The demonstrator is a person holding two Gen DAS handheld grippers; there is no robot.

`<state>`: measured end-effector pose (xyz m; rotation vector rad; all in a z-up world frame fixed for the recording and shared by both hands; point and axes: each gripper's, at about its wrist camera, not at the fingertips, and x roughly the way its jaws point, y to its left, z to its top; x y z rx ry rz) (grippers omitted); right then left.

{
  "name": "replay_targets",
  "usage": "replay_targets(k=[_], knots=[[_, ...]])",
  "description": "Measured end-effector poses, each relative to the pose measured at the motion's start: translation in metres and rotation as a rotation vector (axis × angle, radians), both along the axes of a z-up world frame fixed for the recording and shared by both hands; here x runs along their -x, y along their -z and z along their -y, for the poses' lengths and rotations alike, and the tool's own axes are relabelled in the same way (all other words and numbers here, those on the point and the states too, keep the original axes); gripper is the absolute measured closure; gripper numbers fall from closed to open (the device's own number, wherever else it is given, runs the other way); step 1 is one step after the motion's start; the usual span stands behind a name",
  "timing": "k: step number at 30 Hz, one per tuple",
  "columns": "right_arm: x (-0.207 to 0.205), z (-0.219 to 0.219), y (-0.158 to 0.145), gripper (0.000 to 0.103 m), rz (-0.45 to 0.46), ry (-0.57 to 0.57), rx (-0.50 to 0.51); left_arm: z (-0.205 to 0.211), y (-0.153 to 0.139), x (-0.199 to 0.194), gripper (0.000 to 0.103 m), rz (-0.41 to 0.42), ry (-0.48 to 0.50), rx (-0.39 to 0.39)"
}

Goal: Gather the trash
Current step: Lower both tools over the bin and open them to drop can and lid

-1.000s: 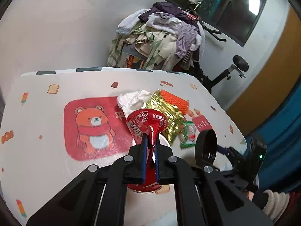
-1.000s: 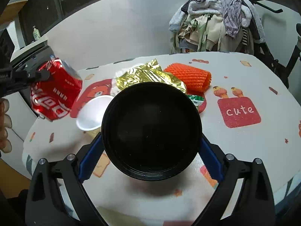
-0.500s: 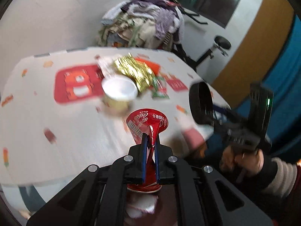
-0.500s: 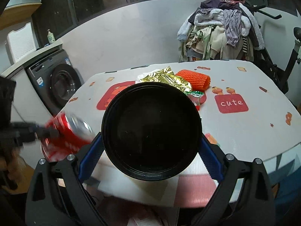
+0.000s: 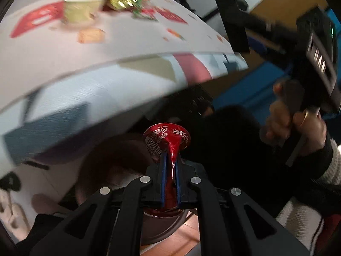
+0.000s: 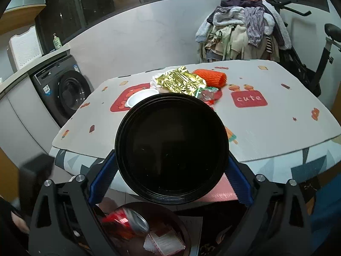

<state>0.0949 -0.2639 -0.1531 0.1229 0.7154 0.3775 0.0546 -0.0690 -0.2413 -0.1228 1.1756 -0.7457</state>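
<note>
Bin of dark plastic below the table edge holds paper scraps; my left gripper pinches one crushed red cola can flat, over it. A second ago that can hung above the white patterned table. My right gripper clasps one round black plastic bowl. On the table: one white cup, one gold foil wrapper, one orange mesh sleeve

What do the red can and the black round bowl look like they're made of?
Red can: thin metal, likely aluminium, glossy printed skin; it is creased flat where the left gripper pinches it. Black bowl: probably moulded plastic, smooth and semi-gloss with a ridged rim, held across by the right gripper.
</note>
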Motion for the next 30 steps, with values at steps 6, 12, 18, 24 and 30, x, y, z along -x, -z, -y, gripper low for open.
replay_targets(k=[6,12,18,24,30], knots=[[0.006,0.002,0.01,0.01,-0.019,-0.001,0.016,-0.014,-0.005,-0.003,0.048,0.041,-0.09,0.008],[0.013,-0.015,0.026,0.01,-0.044,-0.051,0.041,-0.053,-0.048,0.01,0.021,0.241,-0.236,-0.067],[0.024,-0.044,0.045,0.01,-0.082,-0.147,0.08,-0.083,-0.069,0.046,0.011,0.402,-0.349,-0.171],[0.039,-0.076,0.065,0.01,-0.092,-0.261,0.173,-0.092,-0.075,0.068,0.008,0.51,-0.4,-0.241],[0.038,-0.093,0.085,0.01,-0.153,-0.314,0.238,-0.096,-0.07,0.07,0.008,0.517,-0.451,-0.274]])
